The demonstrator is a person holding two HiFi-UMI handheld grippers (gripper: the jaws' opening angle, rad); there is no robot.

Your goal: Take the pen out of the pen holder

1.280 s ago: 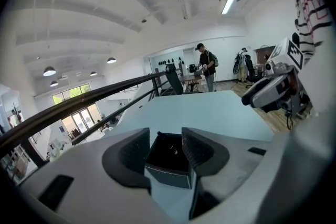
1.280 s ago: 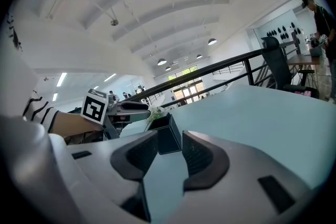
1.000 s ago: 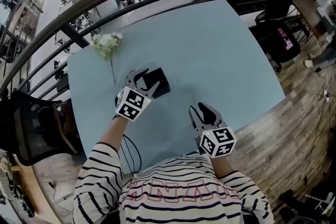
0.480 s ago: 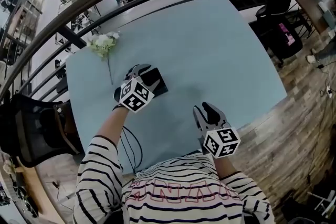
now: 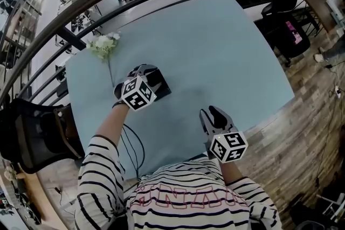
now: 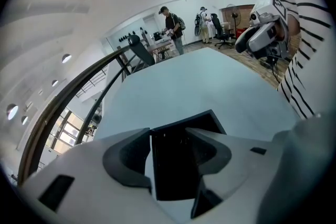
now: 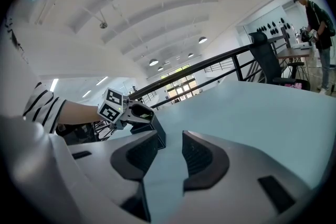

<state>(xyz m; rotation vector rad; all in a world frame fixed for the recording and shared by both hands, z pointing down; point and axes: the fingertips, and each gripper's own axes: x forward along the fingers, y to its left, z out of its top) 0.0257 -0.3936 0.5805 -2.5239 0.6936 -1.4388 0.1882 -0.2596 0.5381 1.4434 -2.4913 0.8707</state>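
The black square pen holder (image 5: 160, 83) stands on the light blue table (image 5: 215, 46), left of its middle. No pen shows in any view. My left gripper (image 5: 144, 74) points steeply down over the holder with its jaws spread wide. In the left gripper view the holder (image 6: 176, 165) fills the gap between the jaws of the left gripper (image 6: 169, 132), and I see no pad pressing on it. My right gripper (image 5: 214, 116) hovers open near the table's front edge with nothing between its fingers. The right gripper view shows the right gripper (image 7: 169, 136) and, beyond it, the holder (image 7: 152, 124).
A white flower sprig (image 5: 103, 46) lies on the table behind and left of the holder. A dark railing (image 5: 81, 2) curves round the far side. A black chair (image 5: 32, 132) stands at the left and another one (image 5: 285, 35) at the right.
My left gripper has sunk onto the pen holder and rolled, so that its marker cube faces differently. The right gripper has drifted slightly to the right.
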